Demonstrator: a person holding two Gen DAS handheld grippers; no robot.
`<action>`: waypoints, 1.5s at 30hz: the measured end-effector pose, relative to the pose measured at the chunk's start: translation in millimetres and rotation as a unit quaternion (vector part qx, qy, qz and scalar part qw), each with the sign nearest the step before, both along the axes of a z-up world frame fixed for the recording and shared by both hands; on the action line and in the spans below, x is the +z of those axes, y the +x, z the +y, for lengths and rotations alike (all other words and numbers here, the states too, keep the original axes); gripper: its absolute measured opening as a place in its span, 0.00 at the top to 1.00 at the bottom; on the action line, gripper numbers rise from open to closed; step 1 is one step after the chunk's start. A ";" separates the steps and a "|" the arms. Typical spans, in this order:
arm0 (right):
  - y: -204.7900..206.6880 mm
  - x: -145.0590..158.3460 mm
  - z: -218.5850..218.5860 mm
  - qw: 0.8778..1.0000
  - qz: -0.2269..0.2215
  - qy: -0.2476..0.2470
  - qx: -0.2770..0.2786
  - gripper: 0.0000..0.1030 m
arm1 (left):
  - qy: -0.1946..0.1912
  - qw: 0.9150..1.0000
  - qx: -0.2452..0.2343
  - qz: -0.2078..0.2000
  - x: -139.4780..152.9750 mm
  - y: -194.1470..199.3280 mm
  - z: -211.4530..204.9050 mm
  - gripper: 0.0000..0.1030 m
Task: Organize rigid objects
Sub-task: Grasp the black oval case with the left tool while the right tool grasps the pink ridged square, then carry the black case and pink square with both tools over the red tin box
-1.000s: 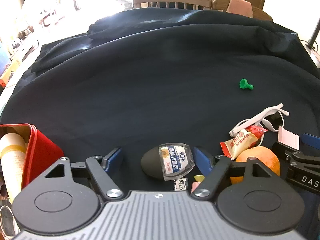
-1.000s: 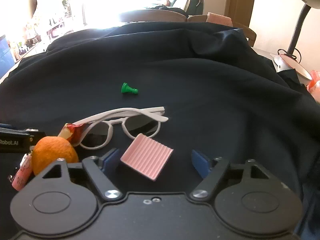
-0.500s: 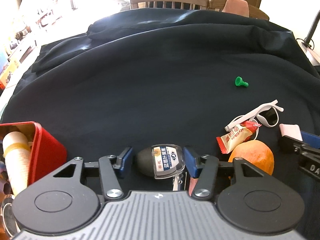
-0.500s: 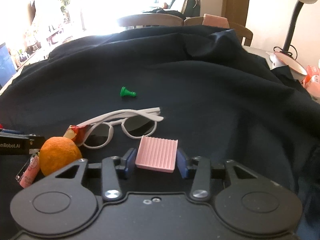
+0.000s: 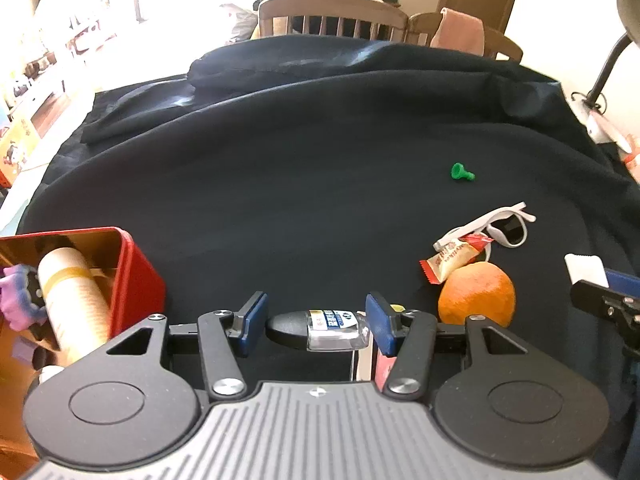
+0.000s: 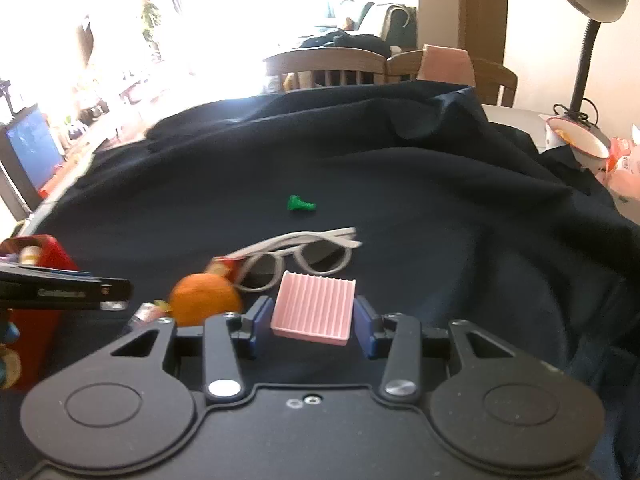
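My left gripper (image 5: 316, 322) is shut on a black oval case with a clear labelled cover (image 5: 320, 325) and holds it just above the dark cloth. A red tin (image 5: 132, 268) with a cream tube (image 5: 72, 300) inside stands at its left. My right gripper (image 6: 314, 318) is shut on a pink ribbed square block (image 6: 314, 308), lifted and tilted. White glasses (image 6: 304, 252), an orange (image 6: 204, 304) and a green pawn (image 6: 300, 203) lie beyond it. The glasses (image 5: 500, 228), orange (image 5: 476, 294) and pawn (image 5: 462, 172) also show in the left wrist view.
A red snack packet (image 5: 452, 260) leans on the orange. A dark cloth (image 5: 300, 184) covers the table. Wooden chairs (image 5: 332, 16) stand behind it. A desk lamp (image 6: 588, 8) and a bowl (image 6: 576, 140) are at the far right.
Both grippers closed on their objects: left on the black case, right on the pink block. Both have lifted, and the right one has swung left toward the red tin.
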State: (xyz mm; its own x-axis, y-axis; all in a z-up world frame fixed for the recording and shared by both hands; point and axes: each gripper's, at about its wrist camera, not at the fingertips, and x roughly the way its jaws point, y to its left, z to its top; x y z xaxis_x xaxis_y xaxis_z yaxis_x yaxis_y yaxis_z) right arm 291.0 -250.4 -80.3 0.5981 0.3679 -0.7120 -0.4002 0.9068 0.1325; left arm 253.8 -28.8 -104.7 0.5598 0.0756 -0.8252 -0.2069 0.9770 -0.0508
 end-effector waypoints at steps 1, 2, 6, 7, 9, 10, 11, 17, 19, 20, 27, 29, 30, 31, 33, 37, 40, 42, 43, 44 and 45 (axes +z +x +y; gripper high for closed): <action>-4.0 3.3 1.9 1.000 0.001 0.004 0.003 0.58 | -0.002 1.000 0.001 -0.001 2.7 -2.8 1.2 0.48; -8.0 6.4 4.3 1.000 0.002 0.008 0.006 0.58 | -0.007 1.000 0.001 -0.002 5.8 -6.1 2.7 0.48; -23.4 17.7 18.2 1.000 0.004 0.015 0.023 0.58 | -0.016 1.000 -0.004 -0.007 17.7 -19.1 9.0 0.48; -27.7 20.3 21.6 0.999 0.004 0.016 0.027 0.58 | -0.018 1.000 -0.005 -0.009 20.5 -22.1 10.5 0.48; -35.6 25.5 29.8 0.999 0.003 0.018 0.036 0.58 | -0.022 1.000 -0.004 -0.011 26.2 -28.6 15.2 0.48; -39.4 27.9 34.0 0.999 0.003 0.019 0.040 0.58 | -0.025 1.000 -0.003 -0.012 28.9 -31.9 17.8 0.48; -43.1 30.1 37.5 0.999 0.003 0.019 0.043 0.58 | -0.026 1.000 -0.003 -0.014 31.8 -35.1 20.1 0.48; -61.7 41.1 61.1 0.998 0.002 0.022 0.060 0.58 | -0.027 0.999 -0.005 -0.031 49.2 -54.0 36.5 0.48; -66.7 44.5 69.8 0.998 0.000 0.024 0.066 0.58 | -0.027 0.999 -0.003 -0.035 53.1 -59.3 43.8 0.48; -69.4 46.0 74.1 0.997 -0.001 0.025 0.069 0.58 | -0.028 0.999 -0.002 -0.037 54.9 -62.1 48.5 0.48; -84.6 52.2 106.7 0.995 0.000 0.035 0.089 0.58 | -0.026 0.998 0.013 -0.052 68.4 -81.6 85.3 0.48; -88.6 54.2 117.8 0.995 -0.002 0.034 0.096 0.58 | -0.027 0.998 0.020 -0.054 70.8 -86.1 97.3 0.48; -90.1 55.4 123.1 0.994 -0.003 0.034 0.100 0.58 | -0.028 0.998 0.024 -0.056 71.7 -88.7 103.7 0.48; -91.6 56.7 128.6 0.994 -0.003 0.034 0.104 0.58 | -0.029 0.998 0.027 -0.057 72.7 -91.0 109.5 0.48; -94.4 58.8 139.6 0.993 -0.005 0.035 0.110 0.58 | -0.028 0.997 0.032 -0.060 74.1 -95.7 120.9 0.48; -99.2 59.6 162.9 0.991 -0.004 0.032 0.127 0.58 | -0.028 0.997 0.043 -0.060 72.9 -103.7 142.4 0.48; -102.9 57.5 181.5 0.989 0.000 0.027 0.148 0.58 | -0.027 0.997 0.052 -0.057 68.2 -108.6 158.9 0.48; -108.0 57.0 194.7 0.986 -0.001 0.023 0.163 0.58 | -0.029 0.997 0.058 -0.052 63.5 -110.8 171.0 0.48; -109.7 55.7 201.6 0.985 -0.001 0.020 0.172 0.58 | -0.031 0.996 0.060 -0.050 61.0 -111.6 176.4 0.48; -111.4 54.3 208.7 0.983 0.000 0.017 0.182 0.58 | -0.033 0.996 0.062 -0.047 58.3 -112.4 181.3 0.48; -112.8 53.1 215.0 0.982 0.002 0.015 0.191 0.58 | -0.034 0.996 0.064 -0.045 55.2 -112.8 186.3 0.48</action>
State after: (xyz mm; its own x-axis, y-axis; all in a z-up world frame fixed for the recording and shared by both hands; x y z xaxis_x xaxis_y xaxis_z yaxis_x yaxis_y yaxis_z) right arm 178.3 -35.4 -27.3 0.4108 0.5848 -0.6994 -0.7092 0.6871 0.1580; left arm 141.0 157.5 -49.5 0.6206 0.0961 -0.7782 -0.3213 0.9365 -0.1406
